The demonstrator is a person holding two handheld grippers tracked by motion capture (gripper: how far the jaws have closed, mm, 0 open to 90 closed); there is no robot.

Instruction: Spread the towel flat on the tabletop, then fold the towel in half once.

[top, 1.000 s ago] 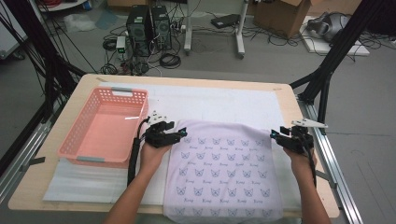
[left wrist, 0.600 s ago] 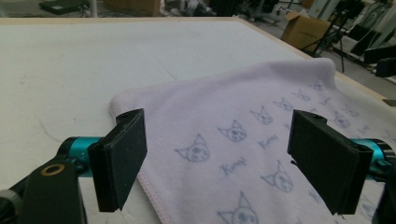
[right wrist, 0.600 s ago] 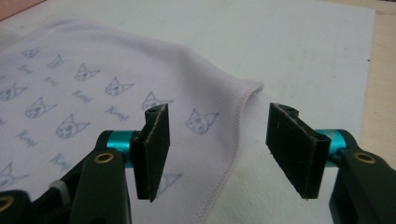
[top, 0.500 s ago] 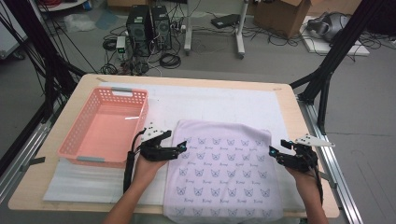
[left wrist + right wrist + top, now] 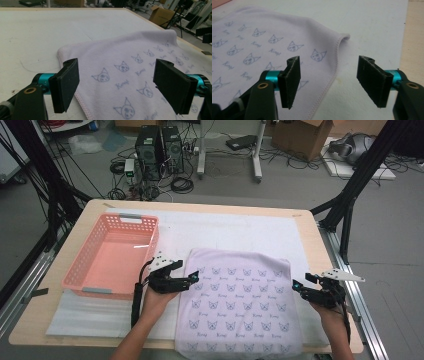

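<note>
At towel's (image 5: 240, 305) left and right edges on desk (image 5: 300, 227): left tool (image 5: 194, 279) and right tool (image 5: 296, 286) both gaping wide, holding nothing, jaws just opened, straddling hems.

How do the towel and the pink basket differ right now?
The towel is soft, pale lilac with a cat print, and lies flat on the white mat; the pink basket is a rigid, latticed, raised tub. The towel lies between the left gripper and right gripper; the basket sits off to the left. Both rest on the table.
</note>
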